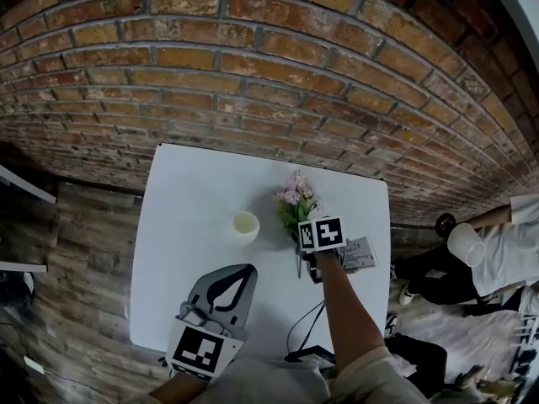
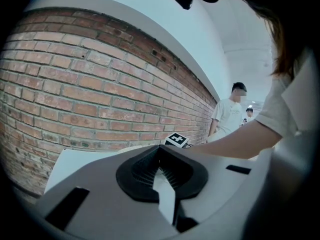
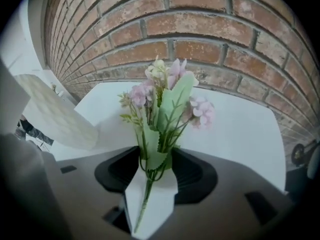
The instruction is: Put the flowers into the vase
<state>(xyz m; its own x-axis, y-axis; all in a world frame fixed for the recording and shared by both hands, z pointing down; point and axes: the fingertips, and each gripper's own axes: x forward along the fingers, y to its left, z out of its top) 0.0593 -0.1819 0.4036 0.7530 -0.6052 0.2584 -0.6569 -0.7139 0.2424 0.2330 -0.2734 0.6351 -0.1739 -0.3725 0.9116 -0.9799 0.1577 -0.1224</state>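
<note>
As you are holding the left gripper (image 2: pixel 160 148) low over the near edge of the white table (image 1: pixel 194 192), its fingers are meeting at the tips, gripping nothing. Your right gripper (image 3: pixel 156 154) is pointing steeply down, its fingers standing apart with the thin stems of the pink flowers (image 3: pixel 165 99) passing loosely between them. From above, its marker cube is hiding the stem ends. The cream vase (image 1: pixel 245 225) is standing empty just left of the blooms. A brick wall (image 1: pixel 253 57) is rising beyond.

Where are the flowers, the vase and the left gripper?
flowers (image 3: pixel 166 103), right gripper view, on the middle leaf
vase (image 1: pixel 246 236), head view, on its wall
left gripper (image 1: pixel 249 268), head view, between its fingertips
</note>
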